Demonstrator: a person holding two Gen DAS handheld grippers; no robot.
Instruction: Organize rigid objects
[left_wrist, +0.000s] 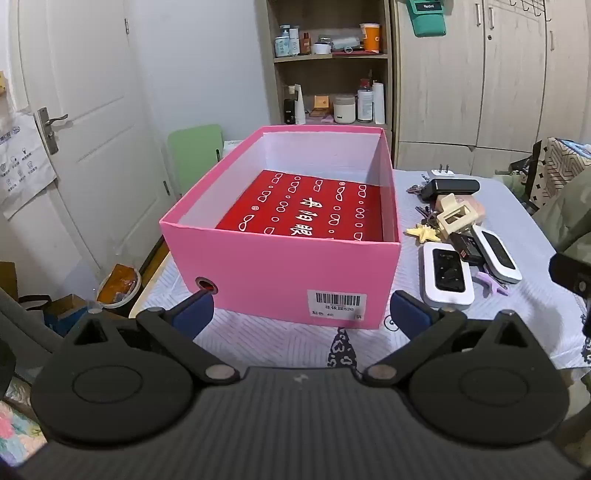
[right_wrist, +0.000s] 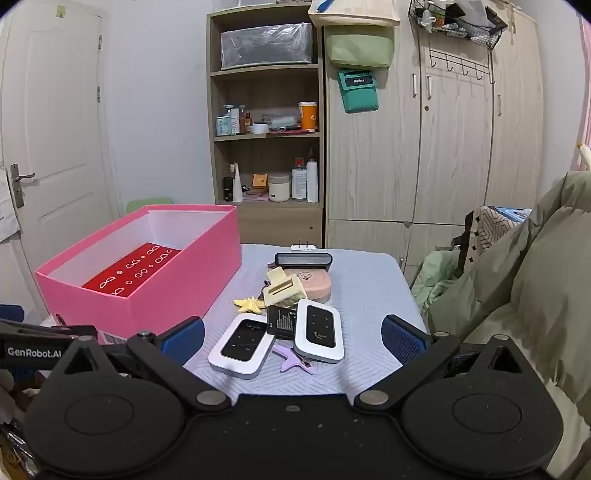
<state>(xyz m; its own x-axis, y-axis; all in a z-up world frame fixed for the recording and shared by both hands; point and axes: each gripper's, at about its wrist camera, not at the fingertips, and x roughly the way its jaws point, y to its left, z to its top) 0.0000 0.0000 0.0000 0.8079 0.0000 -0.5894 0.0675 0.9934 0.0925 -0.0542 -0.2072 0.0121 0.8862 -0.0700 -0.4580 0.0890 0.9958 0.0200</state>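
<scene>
Rigid objects lie in a loose heap on the right half of the table (right_wrist: 369, 280), just beside the pink shoebox (left_wrist: 280, 273). Nearest the front edge sit two white pocket routers with black faces (right_wrist: 240, 343) (right_wrist: 319, 330), a black battery (right_wrist: 280, 321) wedged between them and a purple hair clip (right_wrist: 293, 360) poking out below. Behind these come a yellow starfish clip (right_wrist: 249, 303), a cream claw clip (right_wrist: 282, 288) resting against a pink round case (right_wrist: 312, 282), then a black oblong case (right_wrist: 303, 259) and a white plug (right_wrist: 303, 246) toward the far edge. The shoebox stands open on the left half, holding only a red printed sheet (left_wrist: 310, 206) flat on its bottom.

The left gripper (left_wrist: 301, 312) hovers at the shoebox's near wall, fingers spread wide, holding nothing. The right gripper (right_wrist: 293, 334) is likewise spread wide and unladen, its blue pads (right_wrist: 400, 338) flanking the routers without touching them.
</scene>
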